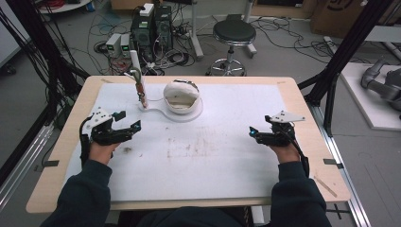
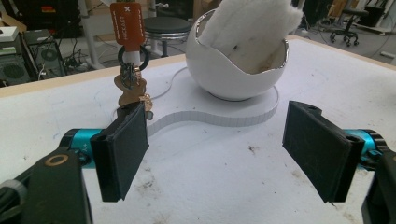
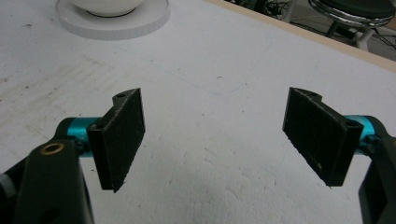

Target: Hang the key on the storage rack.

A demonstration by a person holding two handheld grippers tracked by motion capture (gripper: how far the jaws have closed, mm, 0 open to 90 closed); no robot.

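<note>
In the high view, a white mat (image 1: 213, 142) covers most of a wooden table (image 1: 302, 109). Toward its far edge, left of centre, a white bowl (image 1: 181, 96) with white padding inside sits on a flat white base (image 1: 163, 113); at the base's left end a thin post (image 1: 135, 61) stands upright with a bunch of keys (image 1: 141, 92) hanging on it. The left gripper (image 1: 130, 122) hovers near the mat's left edge, jaws apart and empty, pointing toward the base. The right gripper (image 1: 253, 132) sits near the right edge, well apart from the bowl, jaws wide and holding nothing. In the left gripper view, the two black pads (image 2: 123, 154) stand wide apart over bare mat; the keys (image 2: 130, 88), under an orange tag (image 2: 127, 23), hang just beyond the left pad, the bowl (image 2: 233, 70) beside them. In the right gripper view, the pads (image 3: 121, 135) are spread wide over empty mat, the base's rim (image 3: 116, 25) lying toward the far left.
</note>
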